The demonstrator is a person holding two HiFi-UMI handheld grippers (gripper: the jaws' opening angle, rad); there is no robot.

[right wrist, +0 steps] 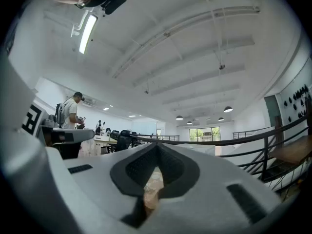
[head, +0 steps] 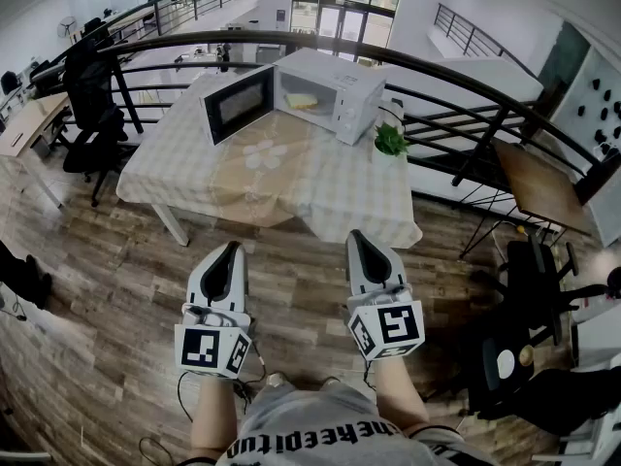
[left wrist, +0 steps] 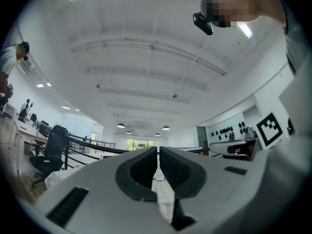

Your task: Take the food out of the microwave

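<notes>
Floor (head: pixel 116 289) of wood planks fills the lower head view, and a curved dark railing (head: pixel 437 71) sweeps behind everything. At 12 o'clock stands the surface (head: pixel 194 187), draped in a pale checked cloth. The white microwave (head: pixel 349 90) sits at the far side of it. Its door (head: pixel 238 103) is swung fully open and stands at 9 o'clock from the cavity.

Both tools hang low, over the floor and well apart from the surface. The left gripper (head: pixel 231 249) has its fingers closed to a thin slit with nothing between them. The right gripper (head: pixel 357 235) has its fingers shut tip to tip, also empty. Each points roughly toward 12 o'clock.

A small green plant (head: pixel 390 141) stands just beside the microwave at about 4 o'clock from it.

The food (head: pixel 302 101), a flat pale-yellow item, lies inside the lit cavity. It is too small here to tell whether a plate is under it; its long side seems to run across the opening, 9 to 3 o'clock.

From the left fingers the food lies toward 1 o'clock, from the right fingers toward 11. The right gripper looks slightly nearer, and the open door stands on the left gripper's side, so the right probably has the freer line in. Either gripper must first close the whole gap and spread its fingers.
</notes>
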